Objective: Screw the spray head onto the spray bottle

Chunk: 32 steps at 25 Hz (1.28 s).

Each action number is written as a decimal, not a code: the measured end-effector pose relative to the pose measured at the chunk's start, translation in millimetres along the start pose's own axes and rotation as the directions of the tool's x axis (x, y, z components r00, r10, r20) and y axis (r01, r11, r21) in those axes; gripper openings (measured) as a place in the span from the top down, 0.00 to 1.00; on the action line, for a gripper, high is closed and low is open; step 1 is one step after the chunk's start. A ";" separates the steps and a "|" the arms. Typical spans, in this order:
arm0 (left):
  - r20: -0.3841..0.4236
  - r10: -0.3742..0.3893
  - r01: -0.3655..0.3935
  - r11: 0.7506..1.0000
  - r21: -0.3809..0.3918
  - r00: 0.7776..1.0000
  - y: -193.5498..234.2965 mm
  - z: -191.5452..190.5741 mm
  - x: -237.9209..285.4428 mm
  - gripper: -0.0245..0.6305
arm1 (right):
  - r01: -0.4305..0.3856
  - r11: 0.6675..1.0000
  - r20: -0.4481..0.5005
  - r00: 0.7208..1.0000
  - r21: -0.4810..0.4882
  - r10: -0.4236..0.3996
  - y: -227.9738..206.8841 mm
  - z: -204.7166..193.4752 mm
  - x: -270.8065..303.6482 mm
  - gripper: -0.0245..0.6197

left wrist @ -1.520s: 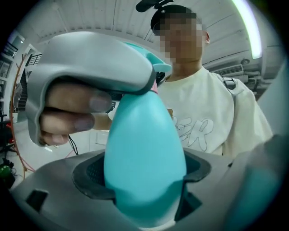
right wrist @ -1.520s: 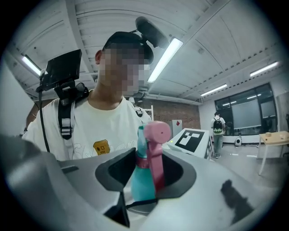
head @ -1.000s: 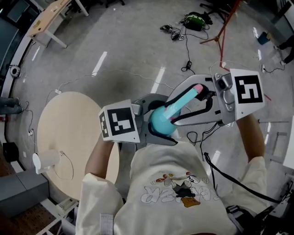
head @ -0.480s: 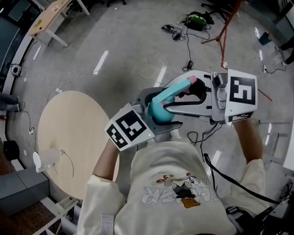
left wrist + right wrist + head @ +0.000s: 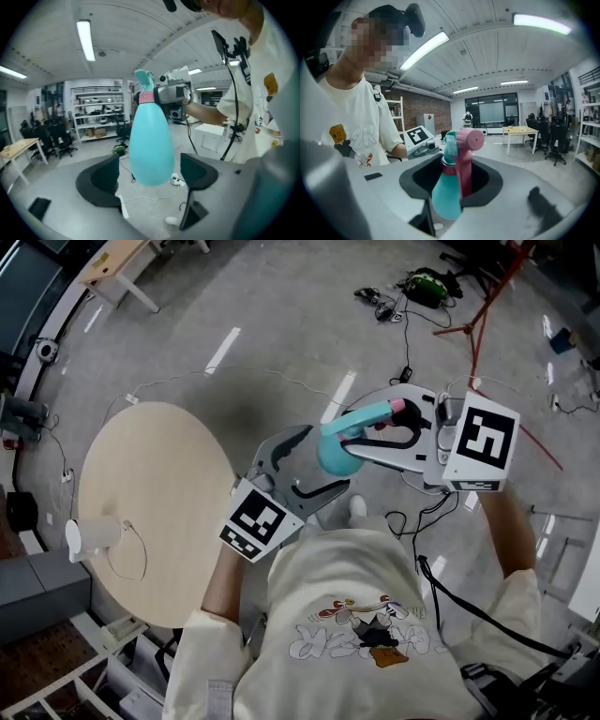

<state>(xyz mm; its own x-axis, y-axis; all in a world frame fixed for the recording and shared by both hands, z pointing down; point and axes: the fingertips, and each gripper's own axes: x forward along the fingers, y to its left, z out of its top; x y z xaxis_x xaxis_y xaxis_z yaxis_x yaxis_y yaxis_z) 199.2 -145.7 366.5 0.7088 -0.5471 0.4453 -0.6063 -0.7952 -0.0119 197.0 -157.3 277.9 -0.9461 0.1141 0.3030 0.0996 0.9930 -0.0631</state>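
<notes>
Right of the round pale wooden table (image 5: 150, 493), the right gripper (image 5: 452, 187) clamps the teal pear-shaped plastic spray bottle (image 5: 335, 454) near its pink-triggered spray head (image 5: 461, 140). The left gripper (image 5: 150, 174) gapes around the bottle's base without touching. It should close squarely there before twisting.

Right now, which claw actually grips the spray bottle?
The right claw: closed on the spray bottle; the left claw stands open, jaws clear of its base.

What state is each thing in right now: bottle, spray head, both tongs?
spray bottle: held in the air, tilted.
spray head: on the bottle's neck; tightness unclear.
right tongs: shut on the spray bottle.
left tongs: open, straddling the bottle's base, not touching.
</notes>
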 end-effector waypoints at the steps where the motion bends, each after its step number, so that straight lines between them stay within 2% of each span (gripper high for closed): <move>1: 0.015 0.085 -0.084 0.995 -0.057 0.996 7.1 -4.0 -8.2 0.37 | -0.001 1.000 0.006 1.000 -0.009 0.001 -4.7 -2.6 2.2 0.75; 2: 0.033 0.193 -0.188 0.975 -0.114 0.981 12.7 -6.7 -16.7 0.52 | 0.000 1.000 0.017 1.000 -0.025 0.001 -8.0 -6.4 2.4 0.75; 3: 0.052 0.307 -0.295 0.940 -0.171 0.950 16.4 -8.5 -25.7 0.69 | 0.003 0.999 0.033 0.999 -0.042 -0.002 -10.3 -10.3 1.6 0.75; 4: 0.062 0.406 -0.384 0.895 -0.227 0.912 17.7 -11.3 -34.9 0.96 | 0.006 0.998 0.052 0.999 -0.057 -0.003 -11.4 -13.4 2.2 0.75; 6: 0.041 0.540 -0.499 0.801 -0.332 0.841 15.2 -25.5 -57.1 0.96 | -0.014 0.997 0.088 0.996 -0.080 0.021 -10.0 -14.9 19.3 0.75; 7: 0.014 0.599 -0.550 0.744 -0.378 0.800 15.0 -37.2 -74.2 0.96 | -0.042 0.995 0.101 0.994 -0.095 0.052 -7.1 -13.3 39.4 0.75; 10: -0.083 0.753 -0.689 0.546 -0.477 0.653 21.6 -79.3 -143.7 0.96 | -0.148 0.979 0.115 0.980 -0.142 0.165 7.2 -7.0 126.5 0.75; 13: -0.148 0.840 -0.764 0.382 -0.521 0.521 21.8 -119.7 -216.0 0.96 | -0.212 0.963 0.099 0.968 -0.163 0.230 28.4 -13.1 218.2 0.75; 16: -0.219 0.913 -0.829 0.185 -0.528 0.344 0.2 -162.3 -289.9 0.96 | -0.288 0.940 0.061 0.951 -0.182 0.303 67.5 -34.7 311.4 0.75; 17: -0.242 0.925 -0.841 0.128 -0.526 0.292 -7.6 -176.1 -310.0 0.96 | -0.304 0.933 0.053 0.946 -0.191 0.319 80.1 -44.0 340.4 0.75; 18: -0.264 0.931 -0.850 0.083 -0.521 0.253 -14.2 -189.7 -327.1 0.96 | -0.313 0.929 0.047 0.943 -0.199 0.328 91.9 -53.0 367.3 0.75; 20: -0.300 0.934 -0.859 0.015 -0.512 0.196 -24.1 -217.4 -357.1 0.96 | -0.324 0.923 0.032 0.941 -0.209 0.337 115.6 -69.0 416.7 0.75; 23: -0.332 0.933 -0.849 -0.060 -0.525 0.139 -36.7 -251.0 -402.4 0.96 | -0.355 0.910 -0.014 0.933 -0.215 0.360 155.6 -95.1 483.5 0.75; 25: -0.337 0.935 -0.847 -0.087 -0.524 0.113 -40.3 -266.5 -428.2 0.96 | -0.357 0.907 -0.035 0.933 -0.224 0.358 175.0 -108.6 520.0 0.75; 28: -0.337 0.937 -0.833 -0.115 -0.540 0.089 -41.0 -290.1 -459.0 0.96 | -0.336 0.913 -0.059 0.942 -0.233 0.331 192.0 -120.0 565.4 0.75; 32: -0.347 0.936 -0.803 -0.165 -0.573 0.055 -42.1 -322.7 -486.9 0.96 | -0.335 0.907 -0.096 0.942 -0.255 0.321 213.7 -139.9 622.1 0.75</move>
<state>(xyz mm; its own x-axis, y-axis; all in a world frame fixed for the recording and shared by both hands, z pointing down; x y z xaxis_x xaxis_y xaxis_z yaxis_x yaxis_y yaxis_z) -236.7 238.5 439.1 -0.6535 -0.6839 0.3243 -0.6756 0.7203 0.1575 -327.2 130.1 585.9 -0.8301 0.4289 0.3564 0.4856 0.8702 0.0838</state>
